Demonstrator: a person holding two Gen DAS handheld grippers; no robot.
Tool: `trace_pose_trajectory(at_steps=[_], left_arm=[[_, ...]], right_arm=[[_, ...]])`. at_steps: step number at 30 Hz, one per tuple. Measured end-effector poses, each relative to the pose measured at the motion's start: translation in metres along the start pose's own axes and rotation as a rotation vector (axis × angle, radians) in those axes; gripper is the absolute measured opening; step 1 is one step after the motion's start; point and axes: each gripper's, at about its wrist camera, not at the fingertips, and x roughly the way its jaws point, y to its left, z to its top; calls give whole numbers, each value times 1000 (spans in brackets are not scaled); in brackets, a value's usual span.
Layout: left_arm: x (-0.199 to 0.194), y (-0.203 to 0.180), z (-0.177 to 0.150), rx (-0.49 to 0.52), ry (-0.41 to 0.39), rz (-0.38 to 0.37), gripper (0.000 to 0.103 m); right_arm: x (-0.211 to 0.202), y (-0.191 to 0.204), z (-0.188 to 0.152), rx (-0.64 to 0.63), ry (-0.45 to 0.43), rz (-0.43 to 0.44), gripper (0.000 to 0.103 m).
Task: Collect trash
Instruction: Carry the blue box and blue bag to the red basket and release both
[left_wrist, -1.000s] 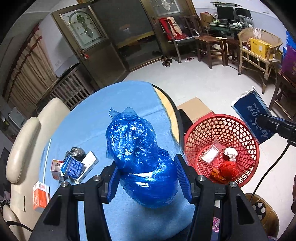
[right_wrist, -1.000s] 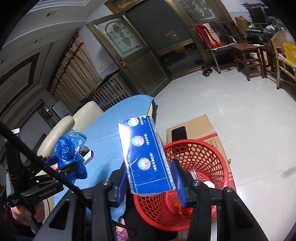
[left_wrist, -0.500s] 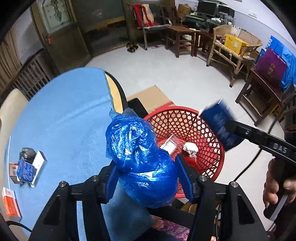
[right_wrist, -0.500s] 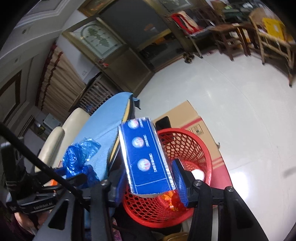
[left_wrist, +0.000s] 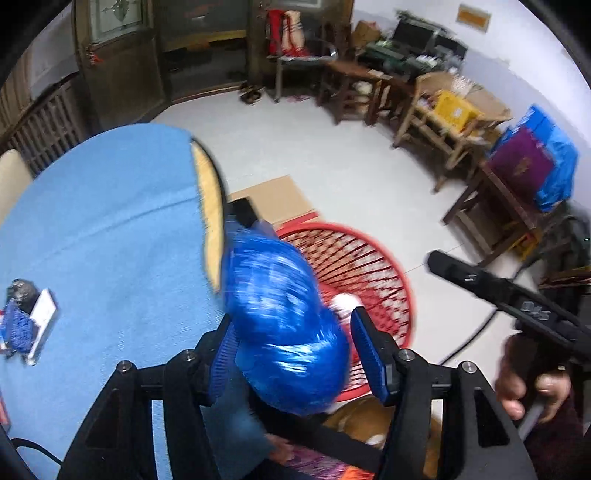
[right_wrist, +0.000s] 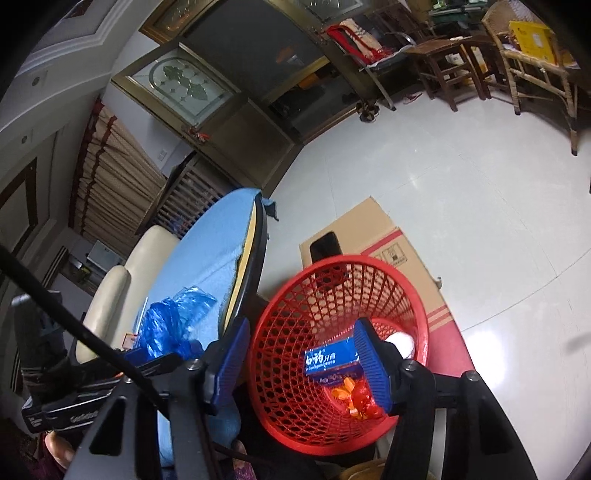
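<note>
My left gripper is shut on a crumpled blue plastic bag, held over the table edge beside the red mesh basket. The image is motion-blurred. My right gripper is open and empty above the red basket. The blue toothpaste box lies inside the basket with red and orange wrappers and a white wad. The blue bag and left gripper also show in the right wrist view.
A round table with a blue cloth holds small boxes and scraps at its left. A cardboard box lies on the floor behind the basket. Cream chairs stand behind the table. Wooden furniture lines the far wall.
My right gripper opened and the blue toothpaste box dropped into the red basket. My left gripper carried the blue bag right, off the table toward the basket.
</note>
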Motion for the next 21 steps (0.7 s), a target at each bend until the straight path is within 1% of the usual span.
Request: trace_pose_trajectory(at_steps=[1, 2, 3, 4, 5, 6, 9, 11, 13, 15, 16, 18, 19, 21], left_arm=[[-6, -1, 1, -3, -19, -32, 64], [-10, -1, 2, -3, -33, -44, 66], [-14, 0, 2, -3, -50, -51, 71], [-21, 2, 2, -6, -75, -54, 74], [-29, 6, 2, -15, -106, -52, 75], [-33, 10, 3, -23, -121, -47, 76], [-43, 25, 4, -48, -138, -14, 76], [-55, 45, -6, -72, -166, 22, 76], [-62, 64, -21, -94, -176, 82, 76], [-70, 90, -40, -133, -176, 163, 76], [-76, 109, -55, -165, -175, 224, 76], [-84, 140, -80, -222, -168, 310, 76], [-87, 151, -89, -245, -163, 334, 76], [-98, 184, -117, -322, -148, 401, 76]], right_arm=[[-2, 0, 1, 0, -10, 0, 62], [-5, 0, 3, -1, -20, 0, 62], [-7, 0, 4, -1, -28, -1, 62], [-10, -1, 6, 0, -36, -3, 62], [-12, -1, 7, 0, -41, -3, 62], [-14, 0, 8, 0, -45, -3, 62], [-13, 1, 9, -3, -41, -4, 62], [-13, 4, 9, -5, -35, 3, 62], [-11, 10, 9, -27, -33, 4, 62], [-8, 17, 7, -51, -25, 2, 62], [-6, 20, 8, -56, -18, 5, 62], [0, 28, 7, -63, -4, 17, 62], [3, 34, 8, -69, 2, 28, 62], [12, 50, 8, -97, 19, 47, 62]])
